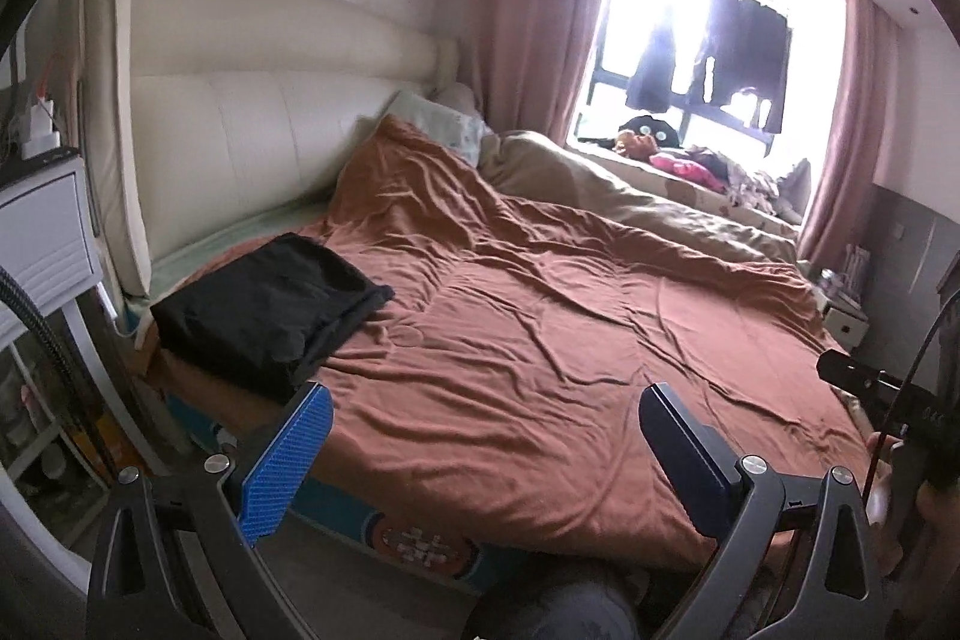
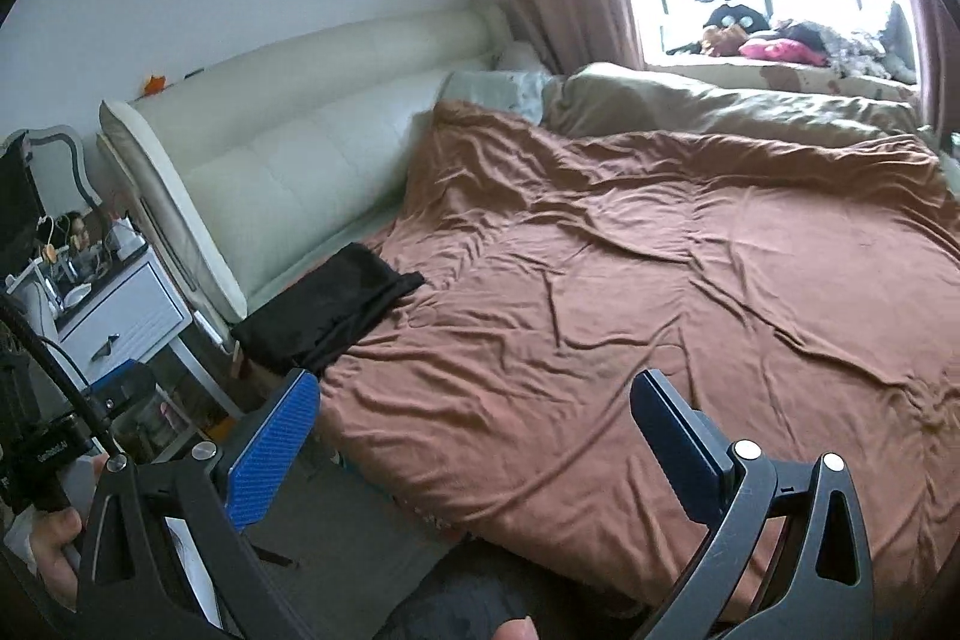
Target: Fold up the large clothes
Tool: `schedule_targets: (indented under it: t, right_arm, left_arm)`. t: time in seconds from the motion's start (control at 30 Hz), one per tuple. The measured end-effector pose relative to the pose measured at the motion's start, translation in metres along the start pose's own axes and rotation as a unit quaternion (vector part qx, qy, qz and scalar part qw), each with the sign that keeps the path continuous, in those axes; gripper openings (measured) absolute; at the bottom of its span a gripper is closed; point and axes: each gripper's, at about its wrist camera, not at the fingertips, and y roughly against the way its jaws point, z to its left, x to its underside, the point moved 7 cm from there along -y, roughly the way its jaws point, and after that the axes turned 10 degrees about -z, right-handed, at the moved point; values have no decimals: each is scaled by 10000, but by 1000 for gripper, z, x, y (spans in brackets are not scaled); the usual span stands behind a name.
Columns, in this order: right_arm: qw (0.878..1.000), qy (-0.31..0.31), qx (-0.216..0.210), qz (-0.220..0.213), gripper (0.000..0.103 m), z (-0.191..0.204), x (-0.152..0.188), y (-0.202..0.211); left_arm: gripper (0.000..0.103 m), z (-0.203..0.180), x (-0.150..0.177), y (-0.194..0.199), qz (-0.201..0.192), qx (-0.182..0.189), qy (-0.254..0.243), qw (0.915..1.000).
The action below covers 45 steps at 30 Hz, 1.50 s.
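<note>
A folded black garment (image 1: pixel 270 304) lies at the near left corner of the bed, on the rust-brown duvet (image 1: pixel 570 328), close to the cream headboard. My left gripper (image 1: pixel 486 418) hangs over the bed's near edge, to the right of the garment, jaws wide open with nothing between them. The right wrist view shows the same black garment (image 2: pixel 327 307) at the left edge of the duvet (image 2: pixel 660 310). My right gripper (image 2: pixel 474 406) is open and empty over the near edge of the bed, apart from the garment.
A cream padded headboard (image 1: pixel 240 130) runs along the left. A white nightstand (image 2: pixel 120 316) with clutter stands by the bed's corner. A beige blanket (image 1: pixel 630 196) lies at the far side. The window ledge (image 1: pixel 690 160) holds clothes and toys. A hand (image 2: pixel 54 538) grips the other tool.
</note>
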Motion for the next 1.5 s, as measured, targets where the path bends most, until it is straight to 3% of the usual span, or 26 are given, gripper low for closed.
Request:
schedule_targets:
  t: [0.33,0.73,1.03,1.5]
  right_arm:
    - [9982,317,478,-161,103,10,34,73]
    - [9964,457,610,-366,103,19,70,133]
    - [9935,506,906,-470,103,13,96,163]
    - [9935,226,942,-604,103,-4,115,190]
  left_arm:
    - [102,-23,17,59,-199,293,-180,9992]
    - [102,-43,47,118,-450,526,-448,9966]
    - [102,-43,69,130,-496,500,-382,9968]
    - [102,-52,96,131,-338,572,-536,9963]
